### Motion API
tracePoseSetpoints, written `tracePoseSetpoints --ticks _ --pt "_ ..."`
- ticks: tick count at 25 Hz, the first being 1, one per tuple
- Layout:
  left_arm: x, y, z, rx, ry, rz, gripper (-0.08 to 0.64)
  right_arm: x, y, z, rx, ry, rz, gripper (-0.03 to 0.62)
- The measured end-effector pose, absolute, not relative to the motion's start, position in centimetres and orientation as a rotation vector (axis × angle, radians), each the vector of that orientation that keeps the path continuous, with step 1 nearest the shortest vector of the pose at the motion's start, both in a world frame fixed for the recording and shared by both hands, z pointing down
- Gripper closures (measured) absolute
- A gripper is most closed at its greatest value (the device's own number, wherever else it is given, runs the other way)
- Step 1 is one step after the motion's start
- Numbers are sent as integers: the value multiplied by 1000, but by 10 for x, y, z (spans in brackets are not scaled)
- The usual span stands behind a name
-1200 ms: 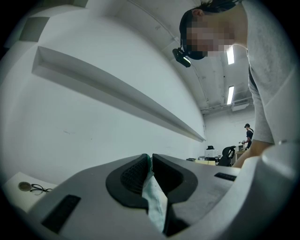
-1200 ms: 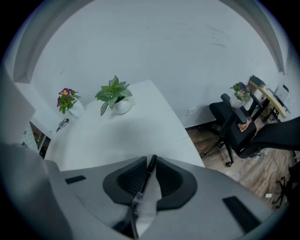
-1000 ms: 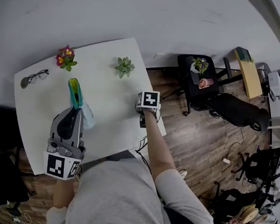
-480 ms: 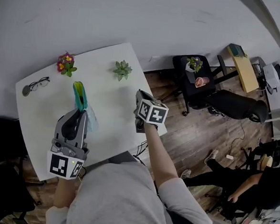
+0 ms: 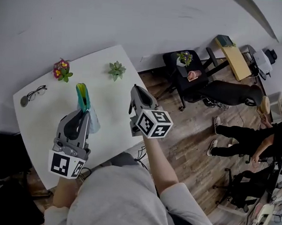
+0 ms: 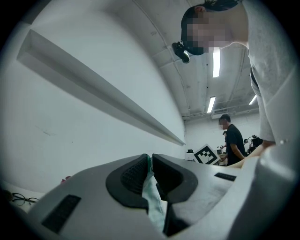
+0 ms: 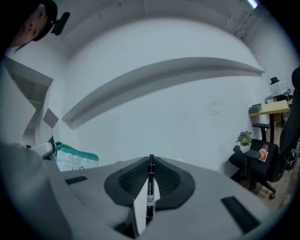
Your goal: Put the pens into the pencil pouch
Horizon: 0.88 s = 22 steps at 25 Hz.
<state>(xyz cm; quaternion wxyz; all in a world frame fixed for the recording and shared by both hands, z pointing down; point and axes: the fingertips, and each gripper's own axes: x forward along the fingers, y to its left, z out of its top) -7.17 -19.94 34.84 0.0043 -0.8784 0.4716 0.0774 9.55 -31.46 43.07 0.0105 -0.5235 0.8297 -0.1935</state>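
Where the person stands: at the 6 o'clock edge of the white table [image 5: 44, 112], one gripper in each hand, both raised over it.
Left gripper [image 5: 84, 112]: over the table's 7 o'clock part, jaws pointing toward 12 o'clock.
Left gripper [image 6: 150, 160] jaws: almost together, pinching a fold of pale green fabric between the black pads.
Pouch [image 5: 83, 97]: held by the left gripper just past its tips at 12 o'clock; teal and yellow edge on top, pale checked body [image 6: 153, 199] hanging below. Whether it touches the table cannot be told.
Right gripper [image 5: 135, 91]: over the table's 4 o'clock edge, at 3 o'clock from the pouch and apart from it, its marker cube toward the person.
Right gripper [image 7: 150, 161] jaws: narrow, clamped on a pen.
Pen [image 7: 150, 187]: black with a small printed label, lying lengthwise between the right pads, its end level with the jaw tips; hidden in the head view.
Pouch from the right gripper view [image 7: 75, 157]: at 9 o'clock of the jaws, teal rim over checked cloth.
Glasses [image 5: 34, 93]: on the table at 9 o'clock.
Flowers [image 5: 61, 69]: pink and yellow, at 11 o'clock.
Green plant [image 5: 116, 70]: at 1 o'clock.
Chair [image 5: 182, 74]: black, on the wooden floor at 2 o'clock off the table.
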Motion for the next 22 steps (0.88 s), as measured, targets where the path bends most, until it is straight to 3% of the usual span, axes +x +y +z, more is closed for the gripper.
tracePoseSetpoints --ticks 22 --pt "-48 -159 333 -2883 1122 281 508 17 -261 215 -1103 2424 -164 538"
